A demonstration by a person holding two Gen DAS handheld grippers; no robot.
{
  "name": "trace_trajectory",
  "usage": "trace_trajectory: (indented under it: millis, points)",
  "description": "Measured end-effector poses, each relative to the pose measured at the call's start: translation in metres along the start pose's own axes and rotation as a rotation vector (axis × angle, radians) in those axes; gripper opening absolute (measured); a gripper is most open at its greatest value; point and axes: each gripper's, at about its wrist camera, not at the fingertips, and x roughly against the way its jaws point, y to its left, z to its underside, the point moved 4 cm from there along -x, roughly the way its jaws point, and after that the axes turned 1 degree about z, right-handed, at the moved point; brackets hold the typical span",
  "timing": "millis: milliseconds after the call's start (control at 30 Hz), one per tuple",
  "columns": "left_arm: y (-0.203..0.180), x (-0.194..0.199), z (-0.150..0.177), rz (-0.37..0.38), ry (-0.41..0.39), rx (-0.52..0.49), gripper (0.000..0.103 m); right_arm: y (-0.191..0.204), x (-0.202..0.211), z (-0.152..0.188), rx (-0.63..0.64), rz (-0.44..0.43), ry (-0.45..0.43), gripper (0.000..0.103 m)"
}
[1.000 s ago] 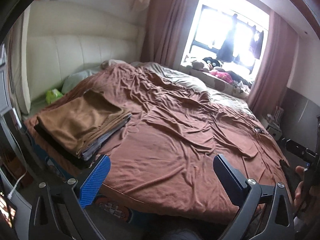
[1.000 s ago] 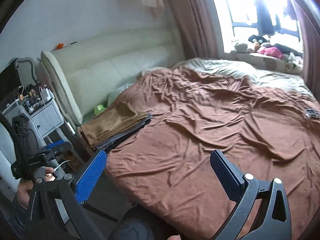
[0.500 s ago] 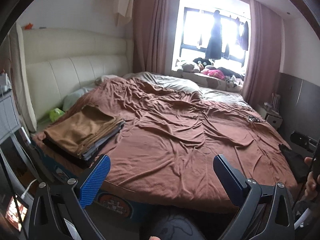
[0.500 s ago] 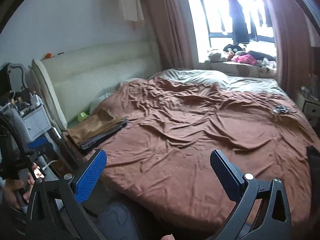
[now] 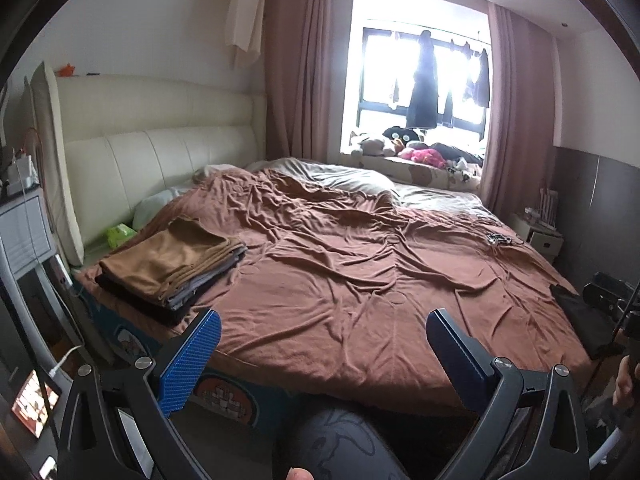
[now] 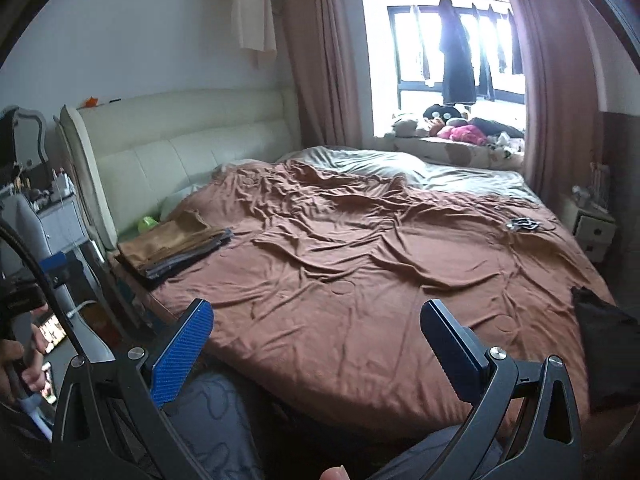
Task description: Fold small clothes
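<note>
Black cloth, the dark garment (image 6: pixel 606 344) lies bunched at the near right edge of the bed, part of it hanging over the side; in the left wrist view the same dark garment (image 5: pixel 576 312) shows at the right edge. It looks soft and limp, light enough to lift with one pinch, and likely to sag and drag rather than hold a shape. A sensible hold, I judge, is a pinch on an outer hem or corner, with the second tool taking the opposite corner to spread it flat on the brown sheet (image 5: pixel 340 280).

Both tools are spread wide and carry nothing. The right gripper (image 6: pixel 316 340) hangs at the near edge of the bed, with the garment off to its right and apart from it. The left gripper (image 5: pixel 324 344) is also at the near edge, further from the garment.

At the far left corner, by the cream headboard (image 5: pixel 160 152), sits a stack of folded clothes (image 5: pixel 172 264), tan on top, grey and black below. A person's hand (image 6: pixel 16 364) holds the left tool's handle.
</note>
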Motion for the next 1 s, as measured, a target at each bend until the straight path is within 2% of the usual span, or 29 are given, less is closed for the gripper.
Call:
trace_trajectory:
  millis: [433,600,1000]
  points:
    - [-0.035,-0.007,0.043,0.076,0.021,-0.001,0.103,-0.016,0.013,0.03,-0.044,0.035,0.029,0.103]
    - [-0.04,-0.011,0.051,0.064,0.013,-0.022,0.103,-0.021,0.013,0.039,-0.054,0.065,0.037,0.103]
    - [-0.038,-0.017,0.064,0.071,0.028,-0.023,0.103,-0.005,0.005,0.047,-0.05,0.038,0.042,0.103]
